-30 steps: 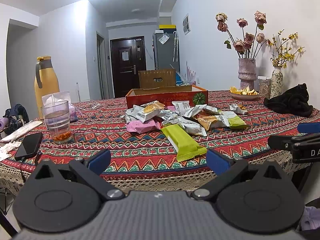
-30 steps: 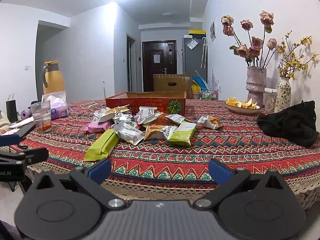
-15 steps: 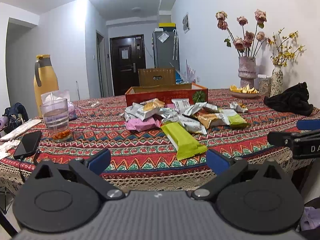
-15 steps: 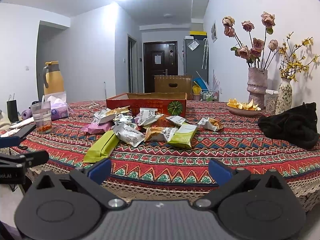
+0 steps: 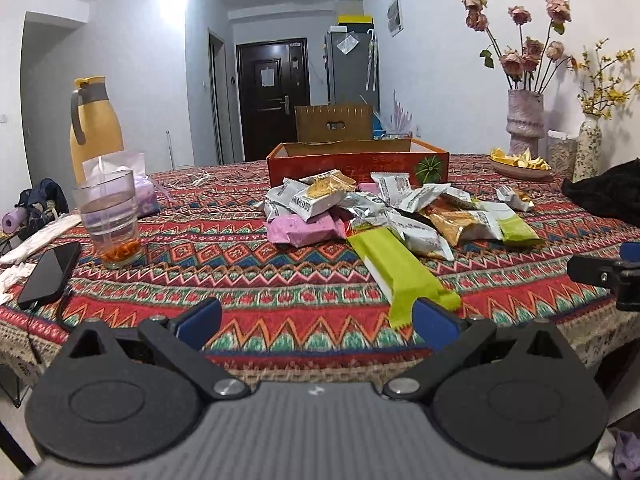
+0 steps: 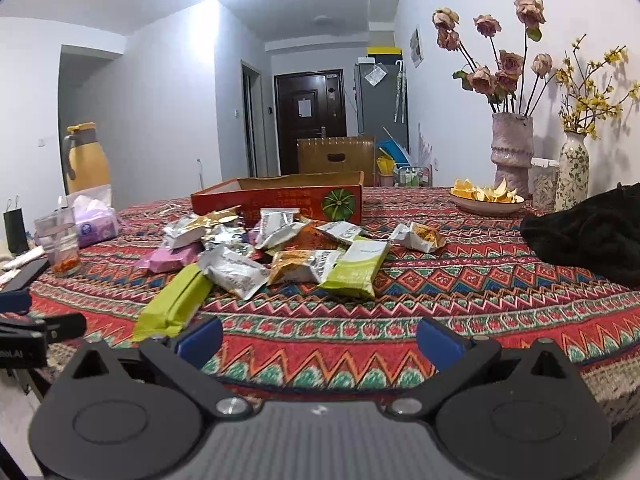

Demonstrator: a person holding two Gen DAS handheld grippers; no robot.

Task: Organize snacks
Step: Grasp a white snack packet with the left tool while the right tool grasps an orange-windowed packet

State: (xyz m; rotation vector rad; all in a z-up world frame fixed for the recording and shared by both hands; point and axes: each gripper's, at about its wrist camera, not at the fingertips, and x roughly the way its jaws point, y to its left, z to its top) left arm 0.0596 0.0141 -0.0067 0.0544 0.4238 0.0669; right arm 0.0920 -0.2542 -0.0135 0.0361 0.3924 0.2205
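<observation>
A pile of snack packets (image 5: 384, 208) lies mid-table on the patterned cloth, also in the right wrist view (image 6: 280, 248). A long lime-green packet (image 5: 400, 272) lies nearest the front edge; it shows at lower left in the right wrist view (image 6: 176, 304). A pink packet (image 5: 304, 230) sits at the pile's left. An open red cardboard box (image 5: 356, 162) stands behind the pile (image 6: 280, 200). My left gripper (image 5: 316, 326) is open and empty over the table's front edge. My right gripper (image 6: 318, 340) is open and empty, to the right of the left one.
A glass (image 5: 110, 220), phone (image 5: 50, 274), tissue pack (image 6: 94, 220) and yellow jug (image 5: 94, 128) stand at left. Two flower vases (image 6: 512, 152), a plate of peels (image 6: 486, 200) and a black cloth (image 6: 588, 232) are at right.
Both grippers have moved forward and slightly up toward the table, so the snack pile looks closer. Both stay open.
</observation>
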